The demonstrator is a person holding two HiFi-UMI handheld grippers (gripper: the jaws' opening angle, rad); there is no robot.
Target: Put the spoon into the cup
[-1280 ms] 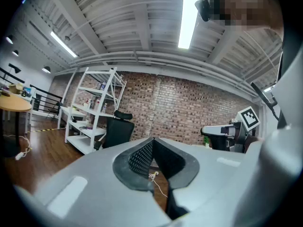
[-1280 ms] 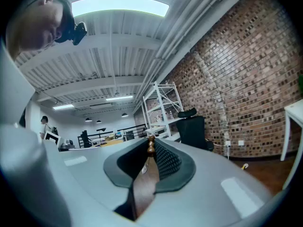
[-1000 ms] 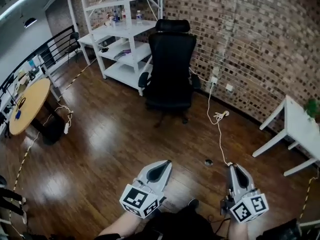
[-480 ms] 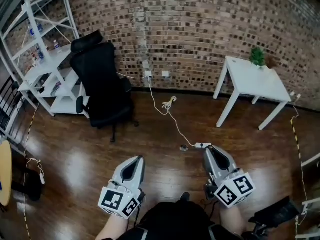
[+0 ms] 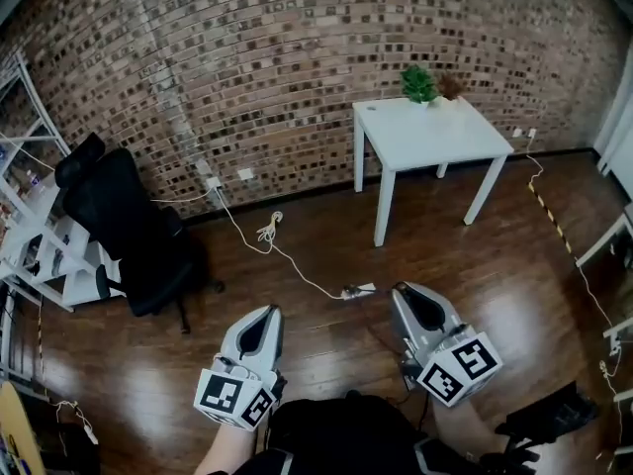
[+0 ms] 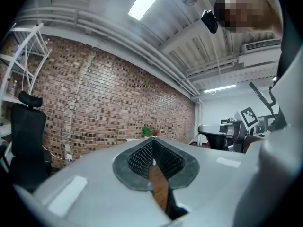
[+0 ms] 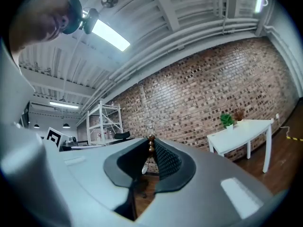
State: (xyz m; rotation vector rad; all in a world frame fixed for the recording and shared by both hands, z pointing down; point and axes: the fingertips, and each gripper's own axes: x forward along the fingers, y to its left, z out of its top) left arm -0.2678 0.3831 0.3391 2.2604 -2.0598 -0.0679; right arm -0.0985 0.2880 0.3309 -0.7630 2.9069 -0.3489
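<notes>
Right gripper (image 5: 404, 291) is clamped on the spoon (image 7: 151, 144): its beaded brown end sticks out at the jaw tips, and a pale part shows lower between the pads. Left gripper (image 5: 268, 311) has its jaws together with nothing in them. Both are held level over the wood floor (image 5: 475, 255), facing the white table (image 5: 420, 132) by the brick wall (image 5: 297, 67).

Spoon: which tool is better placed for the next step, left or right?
Right. The right tool is pinched on the thin spoon with a brown beaded end; the left tool is shut and empty. No cup is in view.
</notes>
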